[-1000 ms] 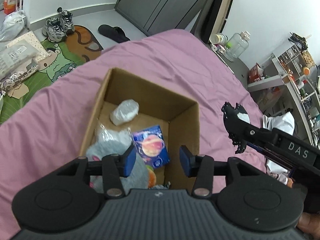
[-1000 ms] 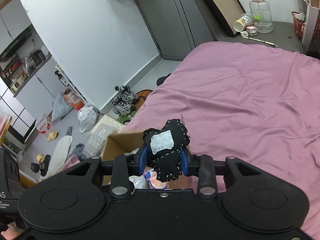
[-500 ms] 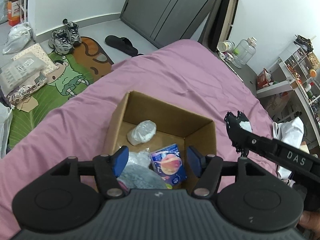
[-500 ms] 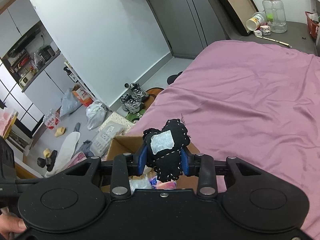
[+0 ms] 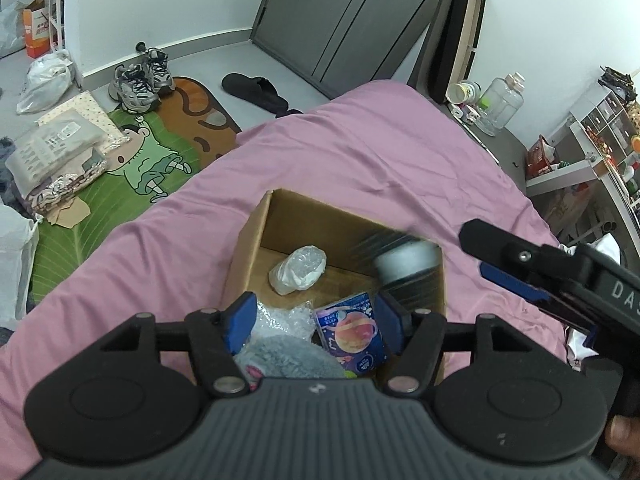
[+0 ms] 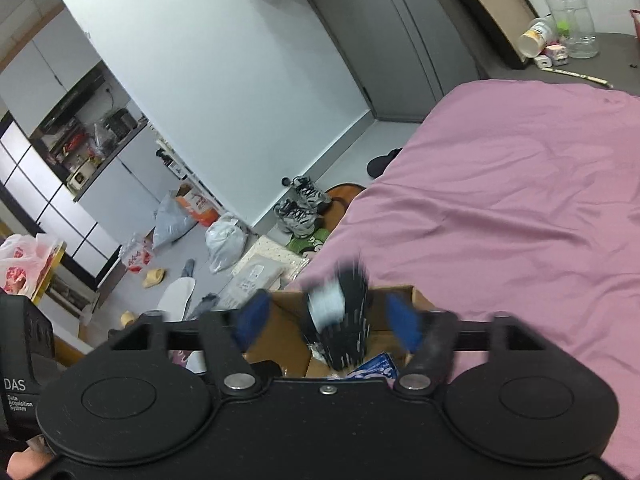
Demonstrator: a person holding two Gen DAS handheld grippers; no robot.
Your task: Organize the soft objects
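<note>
Black stitched fabric toy with white patch [image 6: 340,320], blurred, loose between the parted right gripper [image 6: 328,320] pads, above the open brown cardboard box [image 5: 256,236] at 6 o'clock; left gripper [image 5: 312,320] parted, empty; risk: toy snags rim, lands outside.

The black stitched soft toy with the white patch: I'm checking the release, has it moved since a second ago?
Yes. The black stitched soft toy has left the right gripper, now open, and is dropping into the brown cardboard box.
</note>
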